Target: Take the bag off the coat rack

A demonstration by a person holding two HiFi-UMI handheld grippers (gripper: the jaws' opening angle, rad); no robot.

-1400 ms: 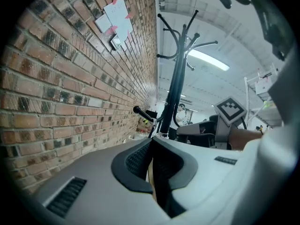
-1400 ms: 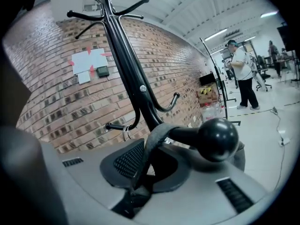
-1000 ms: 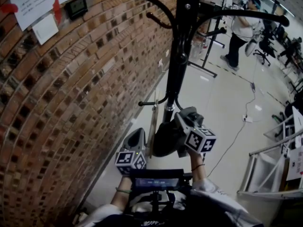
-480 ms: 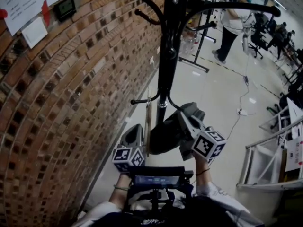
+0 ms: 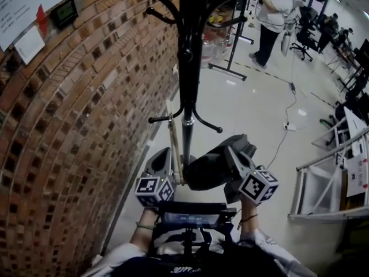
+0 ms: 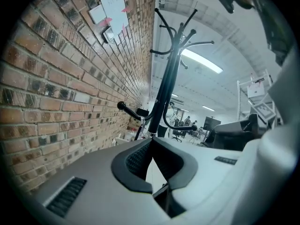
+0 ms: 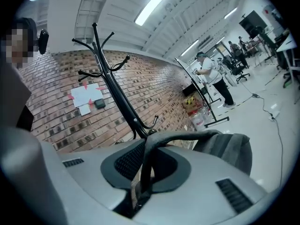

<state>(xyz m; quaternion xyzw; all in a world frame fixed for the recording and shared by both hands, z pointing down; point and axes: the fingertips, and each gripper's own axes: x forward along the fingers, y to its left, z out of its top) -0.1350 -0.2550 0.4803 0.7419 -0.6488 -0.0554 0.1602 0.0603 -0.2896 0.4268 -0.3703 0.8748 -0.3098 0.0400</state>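
The black coat rack (image 5: 187,68) stands against the brick wall, its pole also in the left gripper view (image 6: 168,83) and the right gripper view (image 7: 117,97). A dark grey bag (image 5: 207,169) hangs beside the lower pole, below the low hooks (image 5: 202,123), and no hook touches it as far as I can see. My right gripper (image 5: 233,152) is shut on the bag's dark strap (image 7: 148,172), which runs up between the pads of that gripper (image 7: 146,146) and over to the bag's body (image 7: 229,151). My left gripper (image 5: 164,159) is just left of the bag, its jaws (image 6: 152,142) shut and empty.
The brick wall (image 5: 69,131) with pinned papers fills the left side. A thin wooden stick (image 5: 174,143) leans by the pole. A white metal frame (image 5: 323,183) is at the right, a cable (image 5: 282,137) lies on the floor, and a person (image 5: 271,22) stands far back.
The right gripper, with the bag, has drawn back from the pole, down and to the right. The rack has slid left in the head view. The left gripper has stayed beside the bag.
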